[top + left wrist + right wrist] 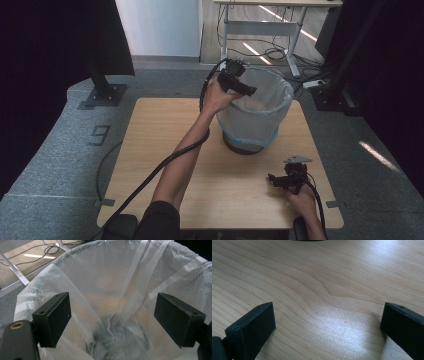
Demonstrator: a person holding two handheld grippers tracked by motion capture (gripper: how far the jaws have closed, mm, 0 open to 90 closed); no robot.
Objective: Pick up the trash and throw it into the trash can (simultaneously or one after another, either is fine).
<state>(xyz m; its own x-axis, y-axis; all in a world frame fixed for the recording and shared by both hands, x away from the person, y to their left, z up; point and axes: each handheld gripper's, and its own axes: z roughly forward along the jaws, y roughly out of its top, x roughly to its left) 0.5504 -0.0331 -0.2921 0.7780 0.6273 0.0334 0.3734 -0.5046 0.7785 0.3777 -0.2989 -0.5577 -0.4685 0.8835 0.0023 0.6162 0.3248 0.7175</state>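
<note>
Your left tongs (pixel 248 90) hang over the near-left rim of the mesh bin (pixel 257 112), jaws spread wide and holding nothing, aimed down into its clear plastic liner (pixel 112 302). The bin stands by the tabletop's (pixel 165 150) far edge, right of centre. Your right tongs (pixel 276 180) rest wide apart near the front right corner.

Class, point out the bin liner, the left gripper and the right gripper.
Bin liner (pixel 260 117): high view, its outer side.
Left gripper (pixel 250 91): high view, between its fingertips.
Right gripper (pixel 272 179): high view, between its fingertips.
</note>
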